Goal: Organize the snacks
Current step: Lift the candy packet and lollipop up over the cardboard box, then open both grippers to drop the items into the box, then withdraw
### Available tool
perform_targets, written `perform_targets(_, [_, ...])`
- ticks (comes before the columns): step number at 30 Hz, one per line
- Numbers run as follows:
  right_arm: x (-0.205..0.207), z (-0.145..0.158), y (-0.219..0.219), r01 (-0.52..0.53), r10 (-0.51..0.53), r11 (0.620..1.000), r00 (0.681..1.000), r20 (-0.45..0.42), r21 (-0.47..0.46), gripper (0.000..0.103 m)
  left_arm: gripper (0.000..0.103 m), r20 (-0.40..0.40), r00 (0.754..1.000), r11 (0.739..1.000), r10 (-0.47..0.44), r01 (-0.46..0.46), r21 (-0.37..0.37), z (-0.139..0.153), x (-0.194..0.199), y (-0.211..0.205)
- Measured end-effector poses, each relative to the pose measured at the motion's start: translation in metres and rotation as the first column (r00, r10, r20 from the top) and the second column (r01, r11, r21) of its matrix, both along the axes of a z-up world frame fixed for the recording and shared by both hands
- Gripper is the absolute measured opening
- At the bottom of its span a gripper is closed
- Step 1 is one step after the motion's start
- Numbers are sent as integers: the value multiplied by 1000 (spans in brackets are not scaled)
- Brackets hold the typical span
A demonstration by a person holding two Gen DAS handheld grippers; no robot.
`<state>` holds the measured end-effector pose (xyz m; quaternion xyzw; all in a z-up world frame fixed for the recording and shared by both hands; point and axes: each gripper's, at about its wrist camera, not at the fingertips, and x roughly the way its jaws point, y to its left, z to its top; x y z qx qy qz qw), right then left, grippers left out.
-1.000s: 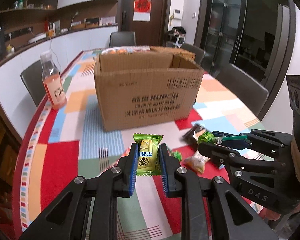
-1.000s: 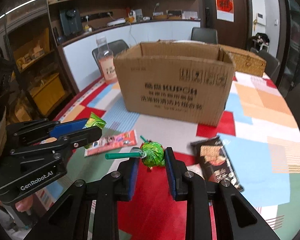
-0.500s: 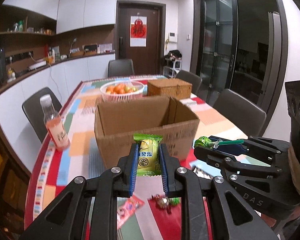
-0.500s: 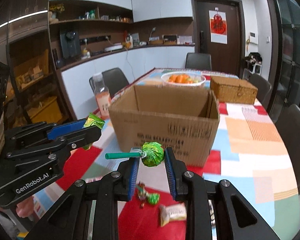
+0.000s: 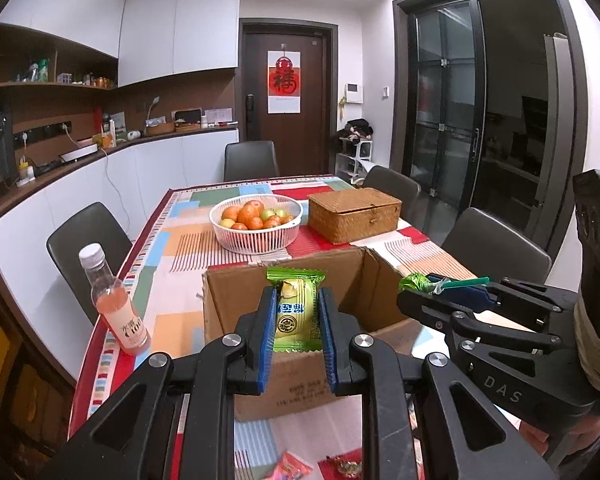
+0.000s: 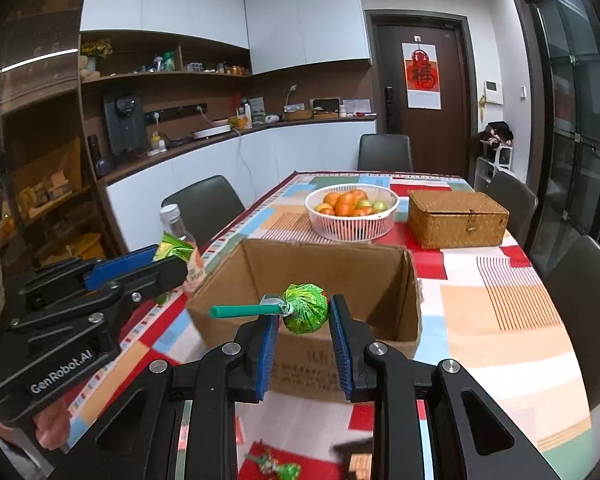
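Above the cardboard box, left gripper pinches 1 green packet; right gripper clamps lollipop. Both should clear the rim, then release.

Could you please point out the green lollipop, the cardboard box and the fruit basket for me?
green lollipop [image 6: 305,309], right wrist view, on its wrapped head.
cardboard box [image 6: 410,300], right wrist view, on its right wall.
fruit basket [image 5: 256,240], left wrist view, on its white front wall.

White fruit basket, wicker box, pink drink bottle, dark chairs.
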<state>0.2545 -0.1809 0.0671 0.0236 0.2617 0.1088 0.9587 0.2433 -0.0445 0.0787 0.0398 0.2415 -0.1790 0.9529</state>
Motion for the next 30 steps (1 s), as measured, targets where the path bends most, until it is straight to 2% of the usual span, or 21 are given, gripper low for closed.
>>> perform_targets(14, [68,-21,-10,37,-38,999,996,-82,-11,27,21,-113,993,1000,14,-11,28,-28,72,-5])
perform_targets(21, [87,-36,-9,40,-43,999,991,-127,-25,27,22,-173,984,999,29,-24,32,-47,91,-4])
perform_targets(22, [88,-38,-10,41,-44,999,990,-132,-25,27,23,-178,983,999,34,-29,34,-49,93,-4])
perform_targets(24, [92,-41,-10,40,-44,999,989,-144,-30,27,35,-184,982,999,44,-39,30,-50,95,-4])
perform_targets(25, [92,-41,-8,39,-43,999,989,-144,-29,28,38,-179,983,999,46,-41,26,-50,92,-3])
perform_targets(27, [89,-43,-9,41,-45,999,987,-156,-30,40,40,-160,986,998,49,-44,32,-48,85,-1])
perform_targets(28, [87,-42,-9,50,-55,998,988,-148,-32,52,40,-152,987,998,51,-46,38,-47,80,-1])
perform_targets(30, [77,-41,-9,58,-63,997,990,-124,-46,54,40,-139,989,998,46,-42,36,-45,70,2])
